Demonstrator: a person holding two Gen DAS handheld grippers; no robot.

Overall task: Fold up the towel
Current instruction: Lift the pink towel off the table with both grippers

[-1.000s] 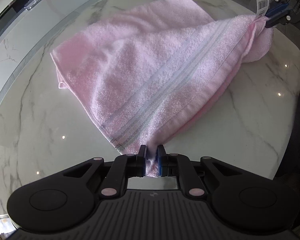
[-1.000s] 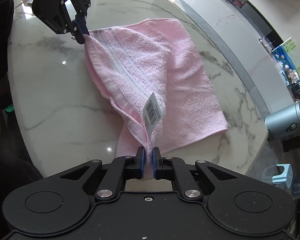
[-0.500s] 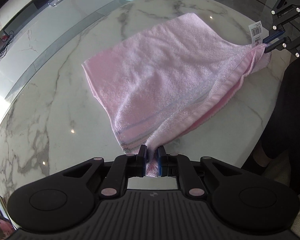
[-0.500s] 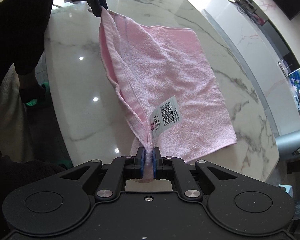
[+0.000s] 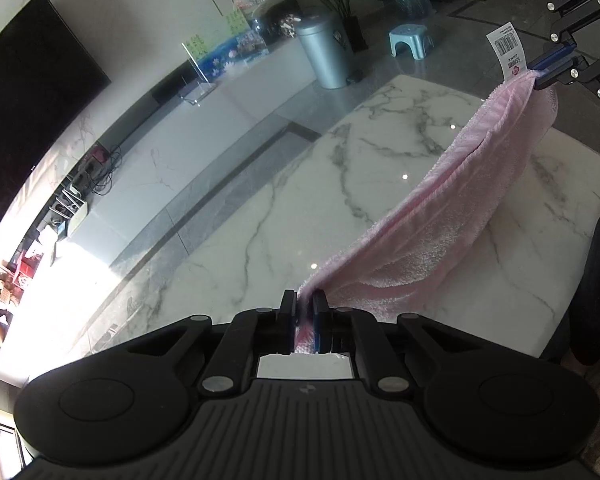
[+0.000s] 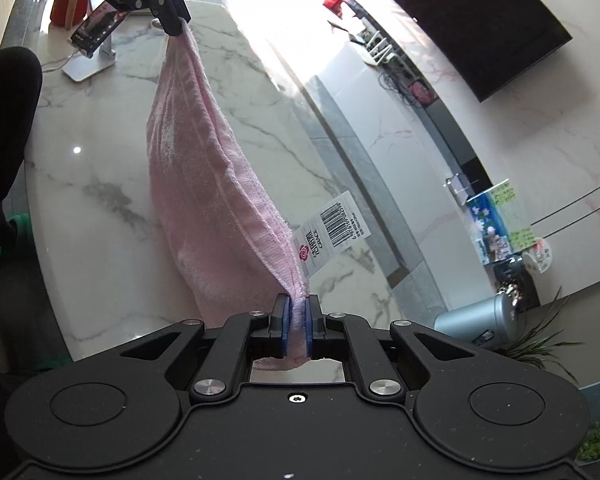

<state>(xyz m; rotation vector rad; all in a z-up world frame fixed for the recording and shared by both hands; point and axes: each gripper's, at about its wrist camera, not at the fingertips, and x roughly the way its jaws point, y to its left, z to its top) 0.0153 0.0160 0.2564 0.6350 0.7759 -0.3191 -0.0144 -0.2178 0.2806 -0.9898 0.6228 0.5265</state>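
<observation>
The pink towel (image 5: 440, 232) hangs in the air, stretched between my two grippers above the white marble table (image 5: 300, 208). My left gripper (image 5: 303, 304) is shut on one corner of it. My right gripper (image 6: 298, 308) is shut on the other corner, where a white barcode tag (image 6: 332, 232) sticks out. In the left wrist view the right gripper (image 5: 552, 68) shows at the upper right with the tag beside it. In the right wrist view the left gripper (image 6: 172, 26) shows at the upper left. The towel (image 6: 196, 184) sags between them, doubled lengthwise.
A phone on a stand (image 6: 92, 48) and a red mug (image 6: 70, 2) stand at the far end of the table. A grey bin (image 5: 324, 52) and a blue stool (image 5: 412, 40) stand on the floor beyond. The person's dark-clothed leg (image 6: 4, 120) is at the table's edge.
Both grippers have risen and lifted the towel off the table. It lay partly spread on the marble before and now hangs free between them. Both cameras tilted up toward the room.
</observation>
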